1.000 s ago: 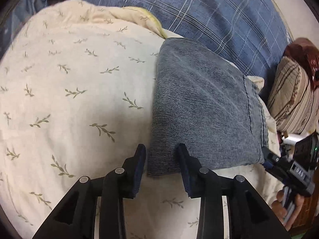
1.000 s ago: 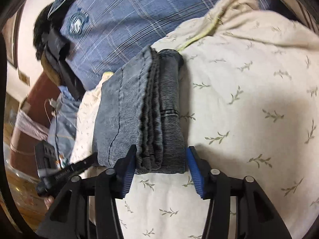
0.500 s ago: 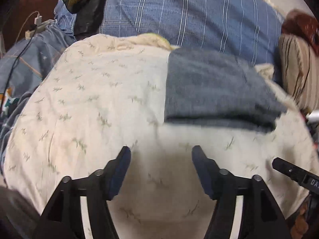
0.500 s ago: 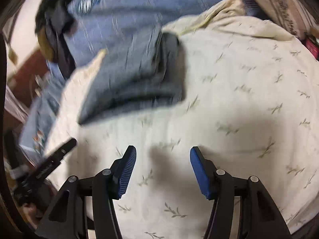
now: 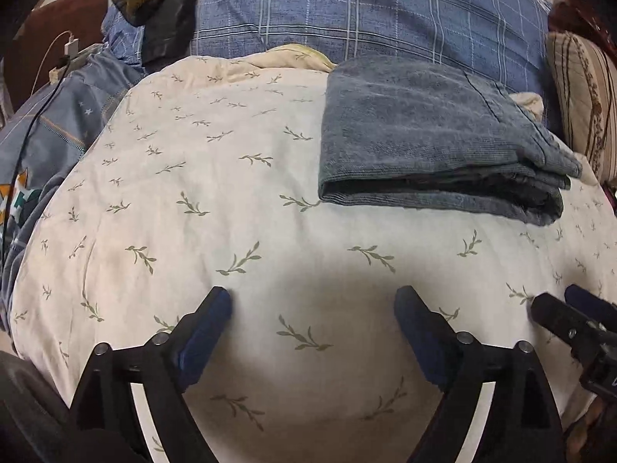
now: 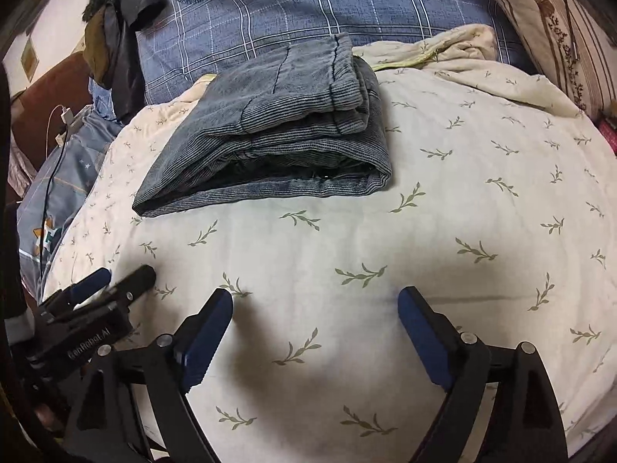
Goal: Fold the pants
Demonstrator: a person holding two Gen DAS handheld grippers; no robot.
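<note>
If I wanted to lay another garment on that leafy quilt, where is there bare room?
The widest bare stretch of the quilt lies right of the folded pants in the right wrist view. Another lies between the pants and both opening, empty hand-held grippers. The far edge is crowded: plaid bedding, dark clothing, a striped pillow.

Both grippers let go of the folded pants (image 5: 424, 142) & backed off. Left gripper (image 5: 312, 305) and right gripper (image 6: 315, 305): jaws opening wide, nothing btwn fingers now; pants lie well ahead of fingertips.
</note>
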